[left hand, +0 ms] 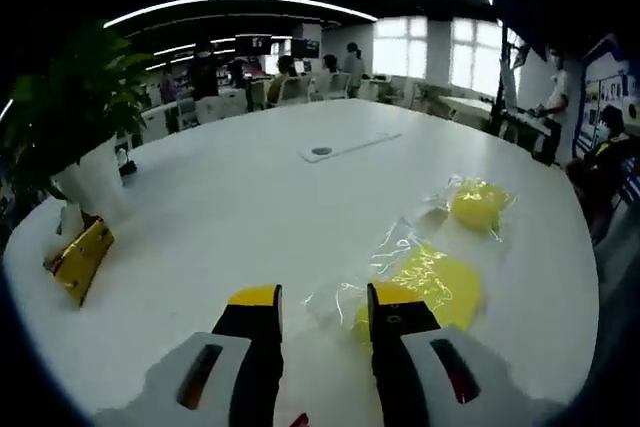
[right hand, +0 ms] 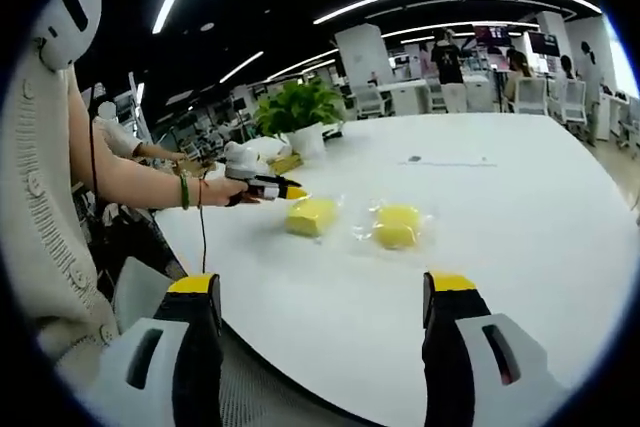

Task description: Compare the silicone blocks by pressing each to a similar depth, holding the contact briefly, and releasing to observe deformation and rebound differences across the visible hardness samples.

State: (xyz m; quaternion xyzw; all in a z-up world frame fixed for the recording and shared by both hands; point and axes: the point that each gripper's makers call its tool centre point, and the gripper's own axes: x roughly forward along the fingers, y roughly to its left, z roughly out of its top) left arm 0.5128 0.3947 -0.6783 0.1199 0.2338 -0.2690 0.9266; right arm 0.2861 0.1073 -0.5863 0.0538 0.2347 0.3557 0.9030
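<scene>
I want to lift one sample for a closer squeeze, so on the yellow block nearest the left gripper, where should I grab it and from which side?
A judgement: grip the nearer yellow block across its two short sides, coming down from above. It lies flat on the white table, so its sides are exposed, and its loose clear wrapper spreads outward, so pinch the block's body, not the film. The left gripper is already beside it.

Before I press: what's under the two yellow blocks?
Both yellow blocks lie on clear plastic wrap, spread over the white table. Anything directly beneath them is hidden.
</scene>
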